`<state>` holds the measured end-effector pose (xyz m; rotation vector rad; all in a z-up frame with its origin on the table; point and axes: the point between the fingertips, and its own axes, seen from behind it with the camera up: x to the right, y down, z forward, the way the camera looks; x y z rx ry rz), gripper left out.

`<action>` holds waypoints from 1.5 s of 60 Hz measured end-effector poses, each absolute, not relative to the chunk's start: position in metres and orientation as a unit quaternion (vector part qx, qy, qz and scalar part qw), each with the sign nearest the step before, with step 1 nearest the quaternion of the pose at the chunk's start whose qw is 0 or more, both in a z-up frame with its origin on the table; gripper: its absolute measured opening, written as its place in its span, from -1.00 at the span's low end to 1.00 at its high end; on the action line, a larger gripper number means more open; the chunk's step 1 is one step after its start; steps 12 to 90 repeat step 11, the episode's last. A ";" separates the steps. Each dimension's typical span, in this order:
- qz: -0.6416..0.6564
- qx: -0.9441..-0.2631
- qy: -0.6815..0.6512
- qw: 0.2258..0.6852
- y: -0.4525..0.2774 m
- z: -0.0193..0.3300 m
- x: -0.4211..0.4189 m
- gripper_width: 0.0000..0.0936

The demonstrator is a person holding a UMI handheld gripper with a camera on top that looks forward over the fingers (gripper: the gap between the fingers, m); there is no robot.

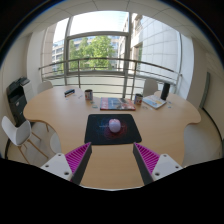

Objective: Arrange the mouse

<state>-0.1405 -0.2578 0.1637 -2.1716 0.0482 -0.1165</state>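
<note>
We judge the job barely begun: our claw [112, 160] hangs with fingers spread and empty, while the mouse [114, 125] rests untouched on the dark mat [112, 130] just ahead on the desk [60, 115].

Wooden table [60, 125], white chair [17, 133], cup [88, 95], books [117, 103], windows [98, 50], balcony railing [100, 66]

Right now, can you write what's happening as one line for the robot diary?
gripper: open, holding nothing | mouse: on black mat, beyond fingers | table: wooden | step: mouse not yet grasped
</note>
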 end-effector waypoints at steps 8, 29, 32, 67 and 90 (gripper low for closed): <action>-0.049 -0.884 0.017 0.464 -0.278 0.163 -0.144 0.80; -0.047 -0.883 0.019 0.466 -0.278 0.163 -0.144 0.80; -0.047 -0.883 0.019 0.466 -0.278 0.163 -0.144 0.80; -0.047 -0.883 0.019 0.466 -0.278 0.163 -0.144 0.80; -0.047 -0.883 0.019 0.466 -0.278 0.163 -0.144 0.80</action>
